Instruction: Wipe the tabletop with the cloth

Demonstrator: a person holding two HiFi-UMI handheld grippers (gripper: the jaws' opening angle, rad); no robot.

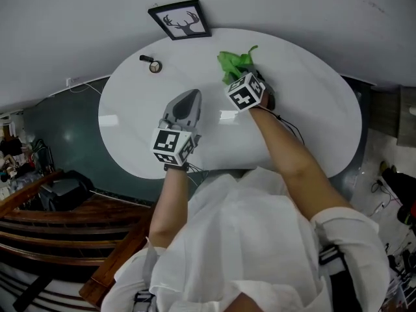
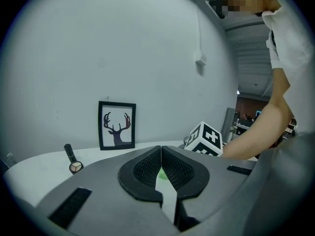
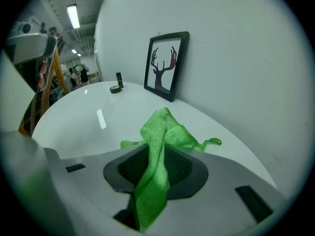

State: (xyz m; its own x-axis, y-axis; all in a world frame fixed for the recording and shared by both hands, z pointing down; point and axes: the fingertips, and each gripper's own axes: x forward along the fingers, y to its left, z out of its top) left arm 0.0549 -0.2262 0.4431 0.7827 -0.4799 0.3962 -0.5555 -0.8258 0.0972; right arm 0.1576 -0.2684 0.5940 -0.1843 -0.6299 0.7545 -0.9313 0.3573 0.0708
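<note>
Cloth (image 1: 234, 64): one, green, bunched on the far half of the one white table (image 1: 312, 109), clamped between the jaws of my right gripper (image 3: 157, 154). My left gripper (image 2: 161, 163) has its jaws pressed together on nothing. One framed antler picture (image 1: 180, 19) stands at the table's far edge.

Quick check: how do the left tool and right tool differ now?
The left tool has its jaws closed together on nothing; the right tool is clamped on the green cloth. The left tool sits nearer the person, over bare tabletop; the right tool reaches farther, toward the framed picture. Both point toward the wall.
</note>
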